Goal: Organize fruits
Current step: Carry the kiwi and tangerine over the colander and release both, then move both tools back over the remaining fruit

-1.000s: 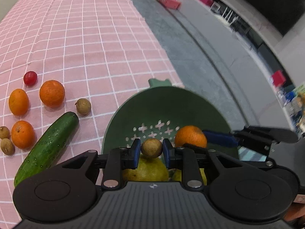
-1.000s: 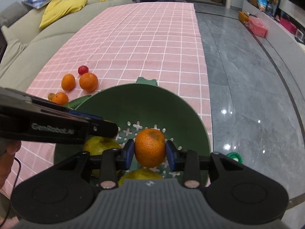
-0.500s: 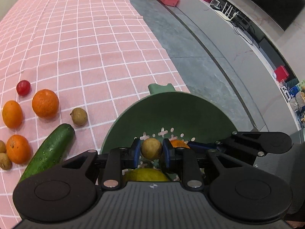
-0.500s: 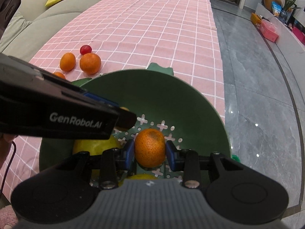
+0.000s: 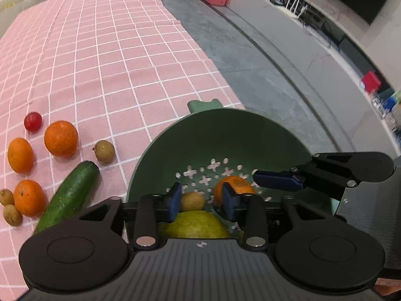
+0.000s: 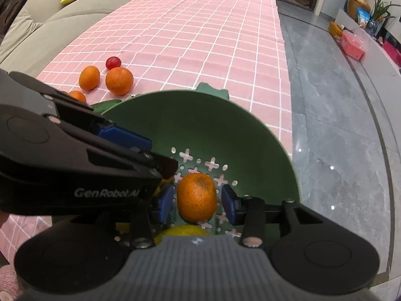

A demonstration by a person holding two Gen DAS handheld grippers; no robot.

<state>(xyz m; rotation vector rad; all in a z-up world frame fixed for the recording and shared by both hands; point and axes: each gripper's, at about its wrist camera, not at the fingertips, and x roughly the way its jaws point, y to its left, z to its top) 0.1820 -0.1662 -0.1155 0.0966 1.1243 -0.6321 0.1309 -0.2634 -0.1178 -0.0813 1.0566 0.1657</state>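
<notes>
Pink cloth [image 5: 105, 57]: cucumber [image 5: 67, 195] lies diagonal beside colander [image 5: 225, 130]

I see even indoor light | ceiling glare on floor [image 6: 332, 168] | soft shadows | fisheye-bent edges, blurred corners

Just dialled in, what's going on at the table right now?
A person is sorting fruit into the green strainer bowl with two hand-held claws. The left claw is opening over the bowl, with a small brown fruit loose between its pads. The right claw is opening around an orange, gaps showing on both sides. A yellow-green fruit already lies in the bowl. More oranges, a cucumber and small fruits wait on the pink cloth.
</notes>
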